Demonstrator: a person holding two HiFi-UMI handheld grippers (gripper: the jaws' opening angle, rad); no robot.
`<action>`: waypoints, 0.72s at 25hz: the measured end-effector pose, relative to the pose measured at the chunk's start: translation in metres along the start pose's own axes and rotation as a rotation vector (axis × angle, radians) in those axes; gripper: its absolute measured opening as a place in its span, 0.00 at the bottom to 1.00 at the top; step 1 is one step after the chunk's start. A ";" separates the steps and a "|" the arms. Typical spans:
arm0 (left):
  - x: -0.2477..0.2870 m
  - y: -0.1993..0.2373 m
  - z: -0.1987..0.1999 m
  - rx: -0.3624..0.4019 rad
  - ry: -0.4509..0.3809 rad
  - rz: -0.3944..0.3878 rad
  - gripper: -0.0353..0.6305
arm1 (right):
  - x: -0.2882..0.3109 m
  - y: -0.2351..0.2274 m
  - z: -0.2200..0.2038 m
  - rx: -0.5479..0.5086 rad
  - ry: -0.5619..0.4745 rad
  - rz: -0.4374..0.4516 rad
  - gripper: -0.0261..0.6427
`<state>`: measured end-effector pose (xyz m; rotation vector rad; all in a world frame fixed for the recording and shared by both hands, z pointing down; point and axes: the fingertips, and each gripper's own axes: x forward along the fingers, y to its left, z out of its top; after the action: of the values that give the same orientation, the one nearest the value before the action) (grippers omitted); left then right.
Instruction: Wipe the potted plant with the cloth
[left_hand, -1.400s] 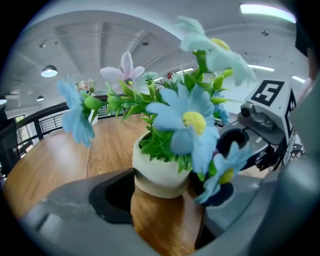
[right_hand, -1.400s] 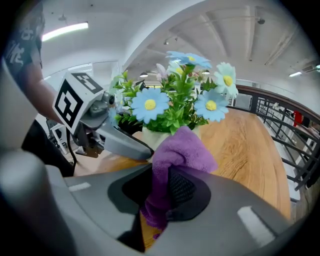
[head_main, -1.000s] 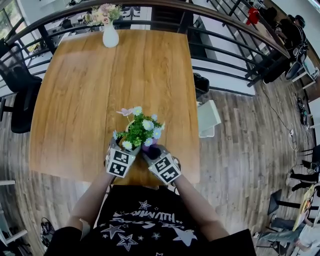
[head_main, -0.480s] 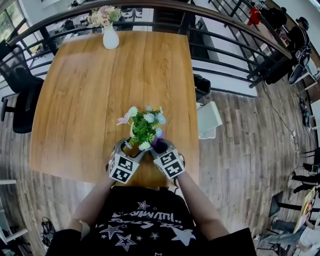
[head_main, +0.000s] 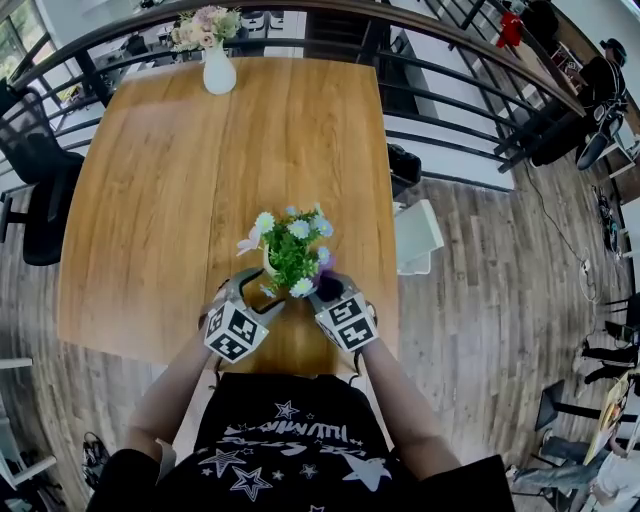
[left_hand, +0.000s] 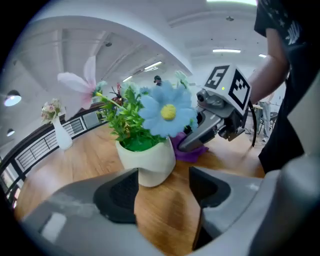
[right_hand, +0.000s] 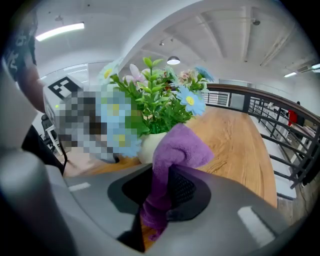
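Note:
The potted plant (head_main: 292, 248), green leaves with blue, white and pink flowers in a white pot (left_hand: 147, 160), stands near the table's near edge. My left gripper (head_main: 258, 292) is at its left; the jaws (left_hand: 162, 185) are open, with the pot just beyond the pads and bare wood between them. My right gripper (head_main: 325, 288) is at the pot's right, shut on a purple cloth (right_hand: 175, 150). The bunched cloth (left_hand: 192, 150) lies against the pot's base on that side. In the right gripper view the pot (right_hand: 148, 146) shows just behind the cloth.
The wooden table (head_main: 170, 200) stretches away beyond the plant. A white vase of flowers (head_main: 218, 70) stands at its far edge. A dark railing (head_main: 450, 90) curves behind the table. A black chair (head_main: 40, 170) is at left and a white stool (head_main: 415, 235) at right.
The right gripper has carried the cloth rightward and a little farther along the pot's right side. The left gripper has rolled in place. The plant has turned, its pink flower now lower left.

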<state>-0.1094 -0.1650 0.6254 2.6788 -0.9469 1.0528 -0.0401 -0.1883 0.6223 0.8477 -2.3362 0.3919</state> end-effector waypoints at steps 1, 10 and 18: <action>-0.002 0.008 0.002 0.015 -0.020 -0.001 0.55 | 0.000 0.000 0.000 0.001 0.001 -0.001 0.16; -0.001 0.035 0.020 0.177 -0.092 -0.285 0.82 | 0.001 0.001 0.003 0.008 0.016 -0.007 0.16; 0.021 0.059 0.027 0.292 -0.066 -0.390 0.92 | 0.004 -0.002 0.002 0.013 0.029 -0.010 0.16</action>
<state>-0.1167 -0.2317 0.6119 2.9712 -0.2661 1.0857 -0.0426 -0.1925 0.6233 0.8544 -2.3047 0.4129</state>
